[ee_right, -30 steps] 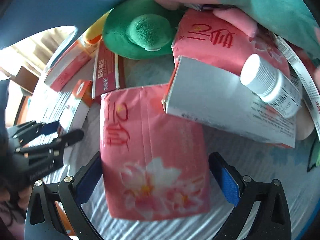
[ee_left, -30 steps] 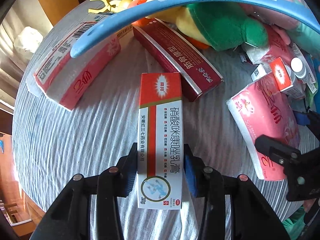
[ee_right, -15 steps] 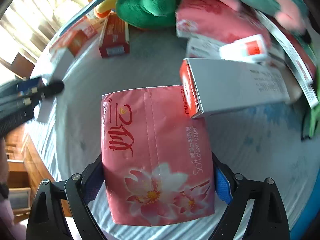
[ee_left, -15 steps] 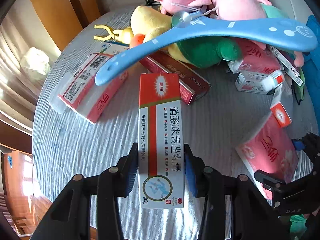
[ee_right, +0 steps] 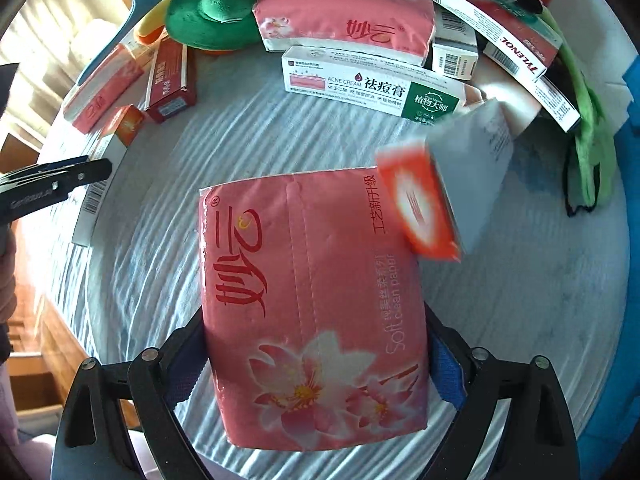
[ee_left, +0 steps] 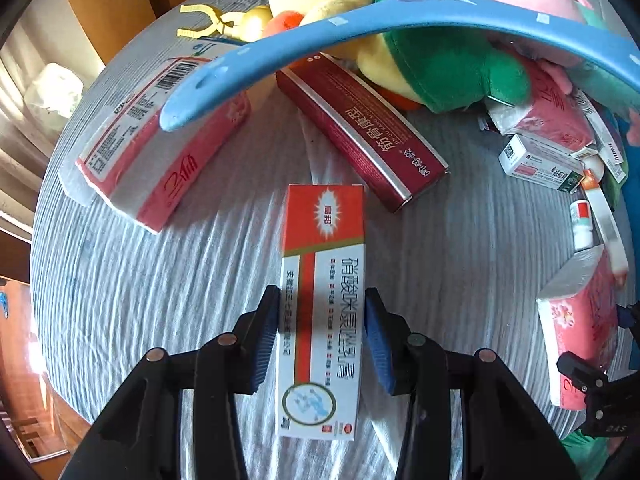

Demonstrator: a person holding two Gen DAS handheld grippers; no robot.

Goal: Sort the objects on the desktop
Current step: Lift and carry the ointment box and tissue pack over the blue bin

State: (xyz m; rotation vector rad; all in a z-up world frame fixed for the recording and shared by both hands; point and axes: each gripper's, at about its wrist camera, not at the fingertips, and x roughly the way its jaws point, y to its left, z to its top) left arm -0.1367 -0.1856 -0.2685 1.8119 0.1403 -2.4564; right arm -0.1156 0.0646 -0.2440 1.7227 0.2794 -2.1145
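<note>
Since the earlier frame the right gripper [ee_right: 316,364] has clamped and lifted the pink soft tissue pack [ee_right: 312,304], a white box with an orange-red end [ee_right: 444,184] tumbling off it, while the left gripper [ee_left: 320,336] holds the red-and-white ointment carton [ee_left: 322,300] above the grey ribbed surface [ee_left: 160,300]; most clutter appears unsorted.

We see bright daylight entering from the left; shadow streaks rake the wrinkled pale-blue striped tablecloth [ee_left: 168,288]; fisheye edges bend darkly; the orange-ended grey cardboard box [ee_right: 444,188] blurs.
</note>
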